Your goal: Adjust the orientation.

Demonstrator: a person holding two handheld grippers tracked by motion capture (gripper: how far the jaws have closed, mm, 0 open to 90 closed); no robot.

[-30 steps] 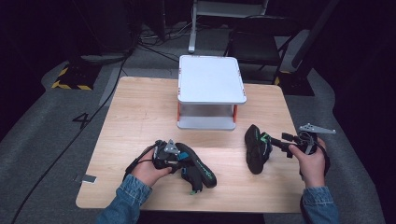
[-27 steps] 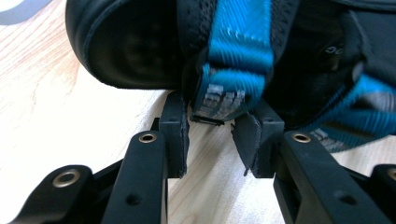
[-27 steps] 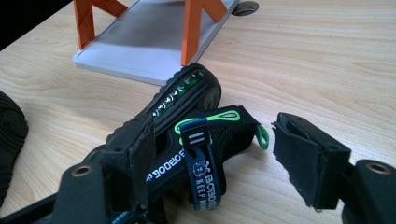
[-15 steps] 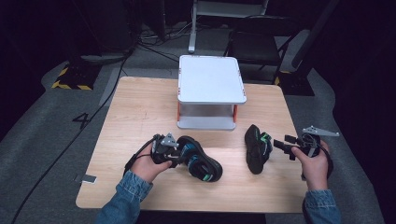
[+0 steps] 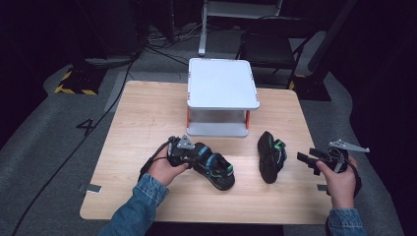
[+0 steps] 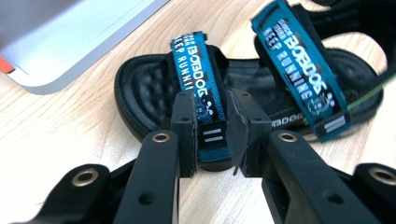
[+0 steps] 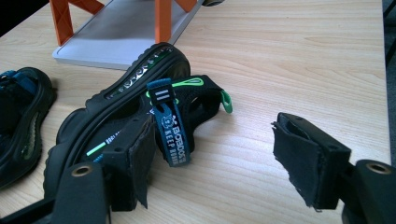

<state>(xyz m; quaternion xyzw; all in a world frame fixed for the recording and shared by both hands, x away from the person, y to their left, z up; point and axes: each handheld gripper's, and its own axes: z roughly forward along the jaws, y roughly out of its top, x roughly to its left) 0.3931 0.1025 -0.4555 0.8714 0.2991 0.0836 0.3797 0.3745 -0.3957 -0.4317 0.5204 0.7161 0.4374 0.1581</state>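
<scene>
A black sandal with blue straps (image 5: 215, 168) lies upright on the wooden table (image 5: 142, 118), in front of the white stand. My left gripper (image 5: 195, 152) is at its near-left end. In the left gripper view the left gripper (image 6: 212, 136) is shut on the sandal's front blue strap (image 6: 198, 70). A second black sandal with green trim (image 5: 271, 156) lies tipped on its side to the right. My right gripper (image 5: 306, 158) is held just right of it, open; in the right gripper view the right gripper (image 7: 222, 158) has nothing between its jaws, and that sandal (image 7: 126, 107) lies beside the left jaw.
A white two-level stand with orange legs (image 5: 222, 83) stands at the table's far middle, its grey base (image 7: 116, 42) close behind both sandals. Bare wood extends left and right of it. A chair (image 5: 268, 49) and cables sit beyond the table.
The left gripper has drawn the blue-strapped sandal a little up the table toward the stand. The right gripper has backed slightly to the right, away from the side-lying sandal.
</scene>
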